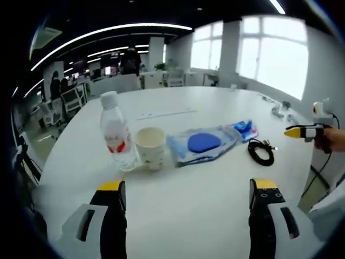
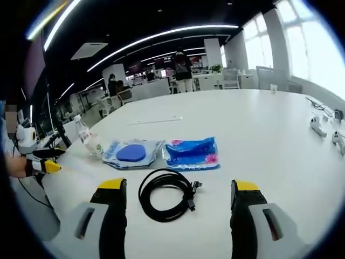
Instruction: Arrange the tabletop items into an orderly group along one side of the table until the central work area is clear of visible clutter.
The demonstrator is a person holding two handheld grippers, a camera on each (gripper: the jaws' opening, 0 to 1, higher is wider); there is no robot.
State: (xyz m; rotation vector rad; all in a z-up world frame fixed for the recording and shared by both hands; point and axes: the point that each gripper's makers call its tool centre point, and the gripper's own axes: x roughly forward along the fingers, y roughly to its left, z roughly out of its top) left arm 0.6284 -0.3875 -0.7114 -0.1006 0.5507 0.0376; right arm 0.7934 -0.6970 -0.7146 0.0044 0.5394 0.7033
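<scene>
Right gripper view: coiled cable (image 2: 166, 194) before wipes packs (image 2: 191, 153).

Black, blocky jaws tipped with yellow caps, set on pale grey bodies with dark slots: left gripper (image 1: 188, 200), right gripper (image 2: 177, 198). Thin black cable trailing beneath the right gripper's yellow tip.

Bare table (image 1: 183, 205) before left gripper (image 1: 186, 197); coiled cable (image 2: 164, 194) blocks right gripper (image 2: 178, 197).

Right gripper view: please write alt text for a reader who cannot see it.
The open right gripper hovers over a white table, above a coiled black cable. Behind lie two blue packets and a water bottle.
</scene>
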